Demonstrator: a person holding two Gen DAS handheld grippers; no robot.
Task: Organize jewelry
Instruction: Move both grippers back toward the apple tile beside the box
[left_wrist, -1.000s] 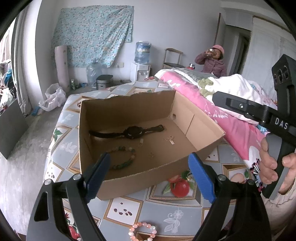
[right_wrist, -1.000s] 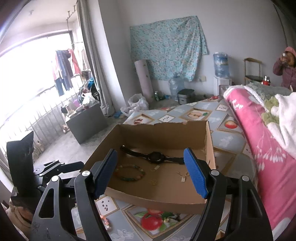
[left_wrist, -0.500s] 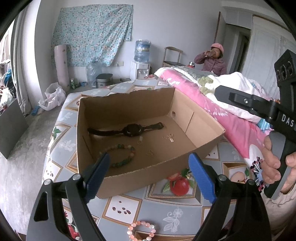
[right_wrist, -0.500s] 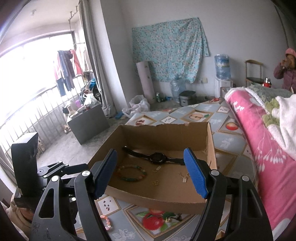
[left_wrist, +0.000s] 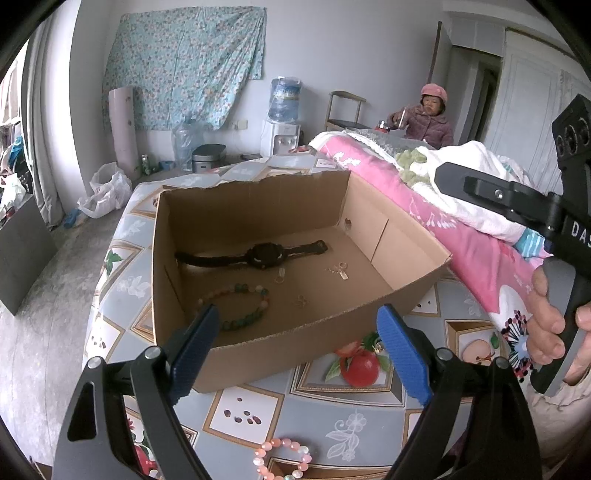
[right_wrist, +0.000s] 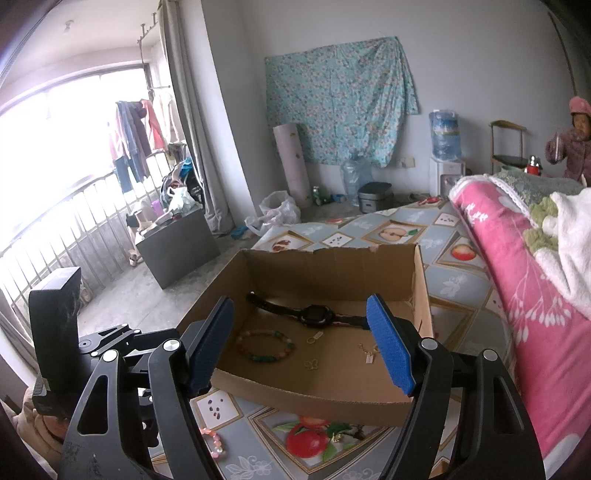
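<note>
Left wrist view catches the whole pink bead bracelet on the counter just in front of the cardboard box; the right view shows only part of it, beside a finger. Both the left gripper and right gripper hang released, grasping nothing. Watch and green bead bracelet lie inside the box, whose near wall stands between grippers and jewelry, a pink quilt alongside.

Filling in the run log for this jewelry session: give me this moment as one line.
left gripper: open, empty | right gripper: open, empty | box: watch, green bracelet inside | pink bracelet: on table, outside box
</note>
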